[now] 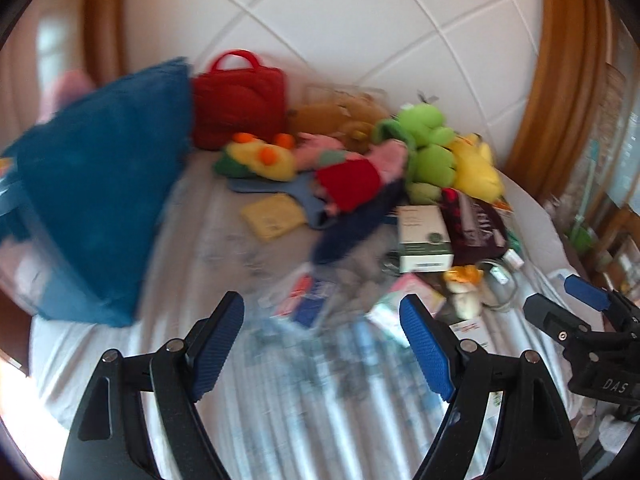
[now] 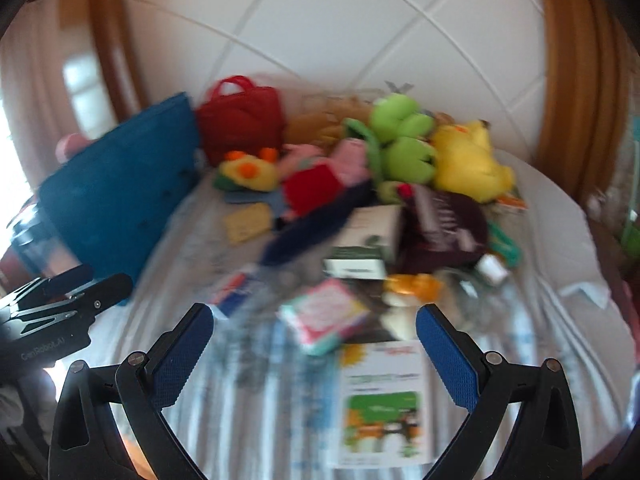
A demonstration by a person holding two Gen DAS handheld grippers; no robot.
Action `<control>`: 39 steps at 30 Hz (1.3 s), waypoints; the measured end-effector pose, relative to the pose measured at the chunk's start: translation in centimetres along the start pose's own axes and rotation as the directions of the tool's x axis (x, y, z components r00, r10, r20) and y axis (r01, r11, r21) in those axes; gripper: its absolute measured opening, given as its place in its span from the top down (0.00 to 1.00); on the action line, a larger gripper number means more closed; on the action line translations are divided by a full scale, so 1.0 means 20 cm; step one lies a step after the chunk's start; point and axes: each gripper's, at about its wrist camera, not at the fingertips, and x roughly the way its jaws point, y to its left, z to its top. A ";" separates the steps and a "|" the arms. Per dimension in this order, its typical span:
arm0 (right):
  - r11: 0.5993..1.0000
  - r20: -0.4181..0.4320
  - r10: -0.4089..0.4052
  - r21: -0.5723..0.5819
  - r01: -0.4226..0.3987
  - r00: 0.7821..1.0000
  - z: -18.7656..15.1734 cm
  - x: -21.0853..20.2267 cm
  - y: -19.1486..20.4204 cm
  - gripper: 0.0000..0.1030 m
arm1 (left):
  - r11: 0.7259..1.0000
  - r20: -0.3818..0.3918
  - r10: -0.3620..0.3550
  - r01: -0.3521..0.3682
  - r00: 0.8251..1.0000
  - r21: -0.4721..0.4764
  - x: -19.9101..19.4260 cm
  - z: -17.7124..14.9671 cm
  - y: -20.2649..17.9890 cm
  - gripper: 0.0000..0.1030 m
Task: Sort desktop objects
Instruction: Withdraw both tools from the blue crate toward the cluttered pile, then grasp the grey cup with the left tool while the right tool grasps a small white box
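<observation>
A heap of objects lies on a striped cloth (image 1: 280, 400): a green plush frog (image 1: 430, 136), a yellow plush (image 1: 476, 168), a red bag (image 1: 240, 108), a white-and-green box (image 1: 424, 236), a pink patterned box (image 2: 324, 316) and a white card box with green print (image 2: 382, 400). My left gripper (image 1: 322, 320) stands open above the cloth, with nothing between its fingers. My right gripper (image 2: 314, 330) is open too, hovering over the pink box and the card box without touching them. Both views are blurred.
A big blue cushion (image 1: 96, 208) leans at the left. A white tiled wall (image 1: 320, 20) rises behind the heap, between brown wooden posts (image 1: 560, 80). The right gripper's body (image 1: 580, 328) shows at the left view's right edge; the left one's (image 2: 52, 312) at the right view's left.
</observation>
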 end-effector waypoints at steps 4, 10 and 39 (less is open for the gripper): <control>0.997 -0.062 -0.058 0.050 0.061 0.996 0.03 0.12 -0.17 0.00 | 0.997 -0.045 -0.052 0.055 0.998 0.046 0.18 0.05 -0.14 0.22; 0.992 -0.148 -0.084 0.081 0.097 0.985 0.01 0.29 -0.40 0.00 | 0.995 -0.149 -0.049 0.061 0.988 0.080 0.45 0.04 -0.33 0.22; 0.999 -0.311 0.041 -0.019 -0.050 0.950 0.12 0.63 -1.22 0.50 | 0.999 -0.255 -0.006 -0.007 0.967 -0.050 0.85 -0.07 -1.18 0.22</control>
